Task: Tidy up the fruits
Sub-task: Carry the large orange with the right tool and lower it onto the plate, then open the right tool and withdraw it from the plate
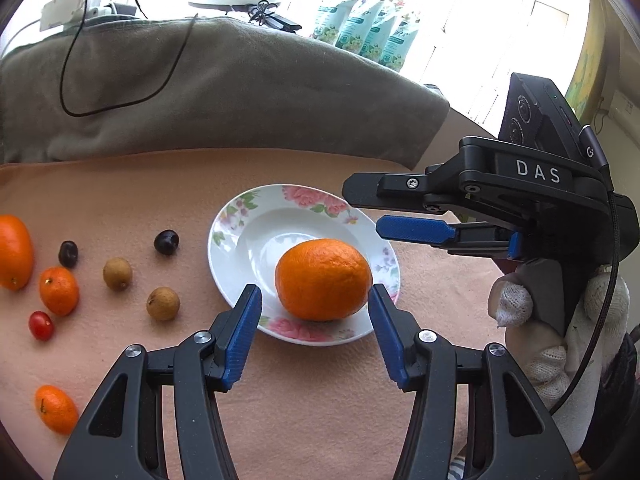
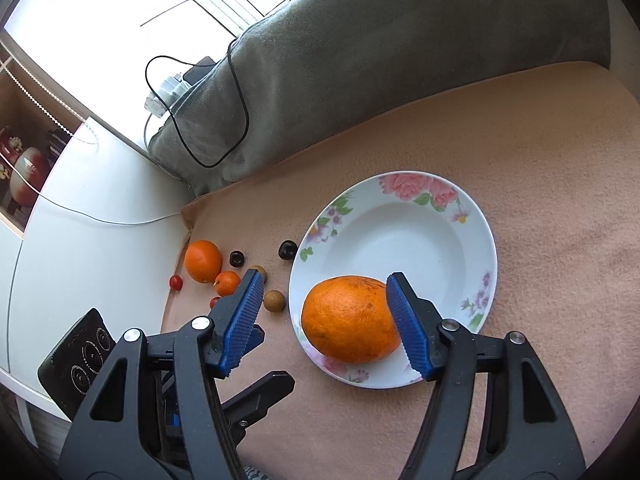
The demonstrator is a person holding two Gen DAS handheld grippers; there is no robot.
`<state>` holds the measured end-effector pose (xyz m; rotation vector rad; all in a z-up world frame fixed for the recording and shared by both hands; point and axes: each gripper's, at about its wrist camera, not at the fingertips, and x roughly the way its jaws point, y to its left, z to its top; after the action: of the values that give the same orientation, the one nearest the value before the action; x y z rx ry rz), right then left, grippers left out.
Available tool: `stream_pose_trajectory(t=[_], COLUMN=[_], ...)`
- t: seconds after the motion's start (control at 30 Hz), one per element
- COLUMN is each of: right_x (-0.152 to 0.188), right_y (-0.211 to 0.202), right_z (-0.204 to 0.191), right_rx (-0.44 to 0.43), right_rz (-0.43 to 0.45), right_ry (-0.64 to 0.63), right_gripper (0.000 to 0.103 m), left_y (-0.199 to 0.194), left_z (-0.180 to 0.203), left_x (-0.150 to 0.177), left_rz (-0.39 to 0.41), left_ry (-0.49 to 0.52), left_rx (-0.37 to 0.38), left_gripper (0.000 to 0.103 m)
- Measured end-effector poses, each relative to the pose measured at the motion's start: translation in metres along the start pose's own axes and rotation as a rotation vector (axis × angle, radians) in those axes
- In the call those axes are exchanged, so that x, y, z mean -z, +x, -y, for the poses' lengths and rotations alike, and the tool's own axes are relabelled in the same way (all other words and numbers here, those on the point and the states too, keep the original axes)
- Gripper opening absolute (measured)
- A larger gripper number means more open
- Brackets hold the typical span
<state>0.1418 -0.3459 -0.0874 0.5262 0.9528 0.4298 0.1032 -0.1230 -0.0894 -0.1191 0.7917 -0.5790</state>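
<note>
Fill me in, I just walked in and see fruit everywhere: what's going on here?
A person is sorting fruit with a handheld gripper in each hand. One large orange already sits in the floral plate, and nothing is gripped: the left gripper and the right gripper both stand open beside it. Smaller oranges, two brown fruits, dark fruits and a cherry tomato still lie on the peach cloth.

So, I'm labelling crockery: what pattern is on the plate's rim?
Pink flowers with green leaves on the white plate; clearest in the right wrist view.
</note>
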Motion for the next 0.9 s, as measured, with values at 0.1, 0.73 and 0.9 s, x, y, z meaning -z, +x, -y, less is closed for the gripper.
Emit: stream_pose_trajectory(t=[0.1,0.73,0.9], right_x=[0.000,0.017,0.021], right_y=[-0.008,-0.022,-0.019], right_z=[0.000,-0.010,-0.022], right_rx=[0.016,0.117,0.138], right_rz=[0.024,0.123,0.119], right_ry=[-0.010,-0.116,-0.183], right_gripper=[0.068,0.074,0.075], left_y=[-0.004,-0.036,-0.051], left_z=[-0.003,-0.022,-0.031], left_x=[0.001,0.014,0.018], left_rz=[0.006,0.055,0.079], left_ry=[-0.003,-0.021,-0.036], left_rx=[-0.009,-0.100,-0.139], left_gripper=[0.054,0.055,0.063])
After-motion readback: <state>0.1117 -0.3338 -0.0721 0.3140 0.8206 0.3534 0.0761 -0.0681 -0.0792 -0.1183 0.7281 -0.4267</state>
